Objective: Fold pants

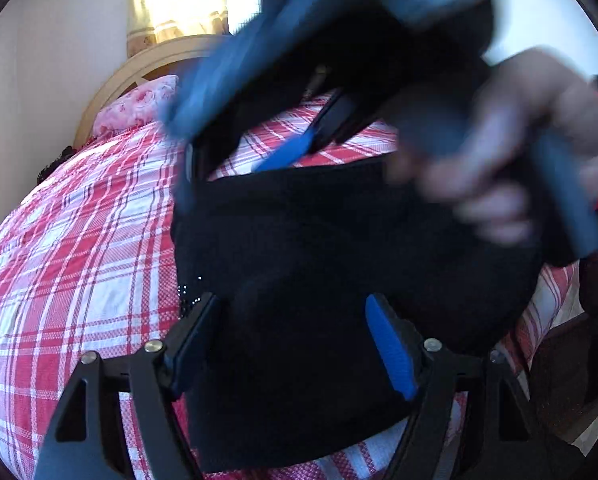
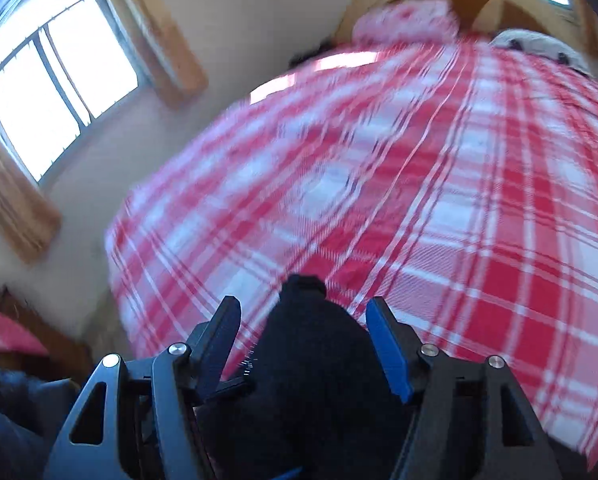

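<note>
Left gripper is held low over the pants, jaws spread wide, black cloth lying between the pads but not pinched as far as can be seen. Right gripper is also released in its own view, jaws apart, with a dark fold of the pants bunched between the fingers; no pad contact is seen, though blur makes that less sure. From the left view the right gripper is seen blurred at 12 o'clock, carried by a hand at 2 o'clock.

Pants lie as a compact black bundle on the plaid bedspread, near the bed's near edge, centre of the left view; bedspread fills 9 to 12 o'clock, pillow at 10 o'clock by the headboard.

Judged step: a fold looks just laid down, with regrasp or smoothing next. Fold count cannot be told; the black cloth hides edges.

To be done well:
- An edge or corner should be found before closing, not a mid-bundle wad.
- Both layers should be taken in one pinch, so the lower one is not dragged.
- The left side should be pinned while the right is repositioned.
- Speed should be lowered; blur suggests a fast swing.
- Bedspread should be kept out of the jaws.
</note>
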Motion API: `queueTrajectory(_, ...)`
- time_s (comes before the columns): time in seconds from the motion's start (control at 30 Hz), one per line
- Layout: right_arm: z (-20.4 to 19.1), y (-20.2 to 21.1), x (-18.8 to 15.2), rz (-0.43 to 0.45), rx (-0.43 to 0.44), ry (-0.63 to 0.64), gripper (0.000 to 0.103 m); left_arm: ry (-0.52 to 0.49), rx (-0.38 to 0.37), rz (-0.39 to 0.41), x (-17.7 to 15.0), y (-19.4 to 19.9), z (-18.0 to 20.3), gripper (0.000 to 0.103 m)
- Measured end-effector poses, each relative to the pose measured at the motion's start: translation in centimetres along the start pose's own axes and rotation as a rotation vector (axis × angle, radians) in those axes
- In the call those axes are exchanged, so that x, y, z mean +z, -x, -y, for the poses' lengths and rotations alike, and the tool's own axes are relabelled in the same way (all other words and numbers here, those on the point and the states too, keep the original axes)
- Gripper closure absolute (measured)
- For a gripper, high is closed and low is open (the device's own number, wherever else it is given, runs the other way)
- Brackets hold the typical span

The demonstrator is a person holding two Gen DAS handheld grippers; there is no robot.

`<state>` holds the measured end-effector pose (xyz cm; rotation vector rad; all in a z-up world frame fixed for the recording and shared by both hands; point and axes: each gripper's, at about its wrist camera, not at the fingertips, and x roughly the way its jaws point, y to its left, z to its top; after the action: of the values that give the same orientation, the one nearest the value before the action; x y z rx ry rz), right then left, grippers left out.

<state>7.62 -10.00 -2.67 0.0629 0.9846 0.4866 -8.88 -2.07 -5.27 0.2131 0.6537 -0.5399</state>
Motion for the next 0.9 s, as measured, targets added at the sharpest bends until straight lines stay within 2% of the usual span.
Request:
queueTrajectory(0.03,0.0,-1.6,0.0,-0.038,-0.041,0.011,0.037,0.003,-0.002,-0.001,-0.1,0.0,-0.1,0.025)
queueTrajectory(0.1,0.5,-5.7,0.1,-0.116,-0.199,0.06,0.037,0.008,-0.002,-0.014,-0.2,-0.2,-0.2,0.025)
queueTrajectory(0.2,1.4,-7.1,0.4,-0.082,-0.198,0.057,0.037,0.025,-0.022,-0.02,0.0,-0.1,-0.7,0.023)
queueTrajectory(0.23,1.4,-6.4,0.6,-0.048,-0.187,0.037,0.037,0.033,-0.031,-0.027,0.1,0.1,-0.8,0.023)
queueTrajectory(0.3,1.6,-3.8,0.9,0.059,-0.112,-0.029,0.037,0.048,-0.048,-0.057,0.6,0.3,-1.2,0.023)
queueTrajectory(0.33,1.8,-1.6,0.8,0.14,-0.066,-0.077,0.037,0.056,-0.05,-0.071,0.8,0.3,-1.4,0.023)
queueTrajectory(0.4,2.0,2.2,0.8,0.264,-0.04,-0.141,0.037,0.078,-0.047,-0.097,1.6,0.5,-1.7,0.023)
queueTrajectory(0.43,2.1,5.0,0.0,0.348,-0.039,-0.184,0.037,0.088,-0.046,-0.106,2.0,0.6,-1.8,0.023)
queueTrajectory(0.5,2.1,8.8,-2.0,0.444,-0.083,-0.247,0.037,0.103,-0.037,-0.117,3.2,0.9,-1.8,0.023)
queueTrajectory(0.6,1.7,12.8,-5.8,0.55,-0.142,-0.327,0.036,0.097,0.004,-0.104,4.6,1.5,-1.2,0.017)
queueTrajectory(0.67,1.4,14.5,-8.3,0.587,-0.194,-0.376,0.036,0.086,0.03,-0.092,5.0,1.5,-0.7,0.016)
queueTrajectory(0.8,1.0,16.1,-12.7,0.608,-0.374,-0.409,0.036,0.089,0.073,-0.109,5.1,1.7,-0.2,0.016)
queueTrajectory(0.9,2.5,16.9,-15.2,0.607,-0.408,-0.453,0.036,0.111,0.076,-0.131,5.1,0.6,-1.1,0.015)
